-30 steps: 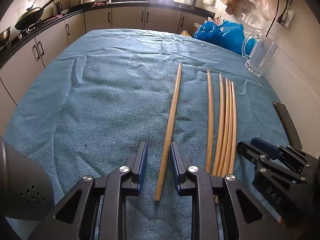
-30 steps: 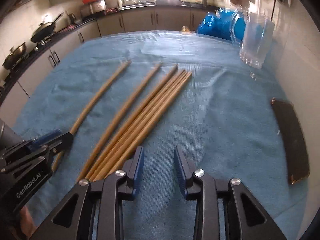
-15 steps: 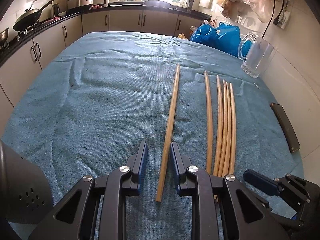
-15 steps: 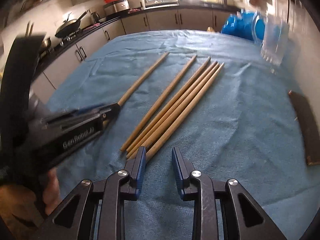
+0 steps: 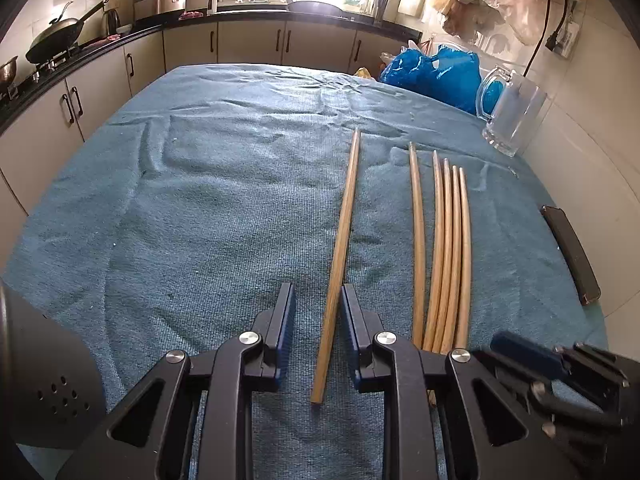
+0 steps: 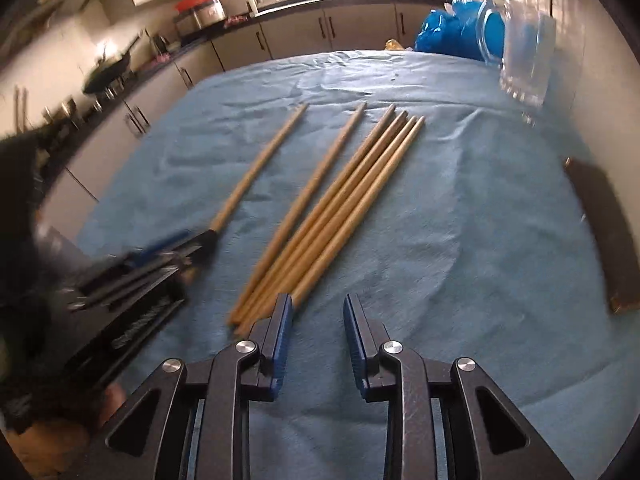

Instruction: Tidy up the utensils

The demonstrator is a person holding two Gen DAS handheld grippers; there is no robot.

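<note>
Two sets of fingers sit at the bottom of my views. My left gripper (image 5: pixel 316 300) has its fingers standing slightly apart on either side of a single chopstick (image 5: pixel 340 248), which lies between them on the blue cloth (image 5: pixel 192 208); I see slim gaps on both sides, so the pads do not press it. The stick runs from the lower centre of the left wrist frame up toward the middle. My right gripper (image 6: pixel 318 308) also has its fingers parted, with only bare cloth between them; the left finger (image 6: pixel 282 320) sits just beside the near ends of the chopstick bundle (image 6: pixel 348 208).

Outward from there, in the left wrist view, one more chopstick (image 5: pixel 418 240) lies just right of the single one, then four close together, all roughly parallel on the cloth-covered counter. A dark flat object (image 5: pixel 572 252) rests near the right edge, and a clear glass mug (image 5: pixel 510 120) stands at the upper right beside a blue plastic bag (image 5: pixel 432 70). A wok (image 5: pixel 56 38) sits on the stove at the upper left. The right wrist view is blurred.
</note>
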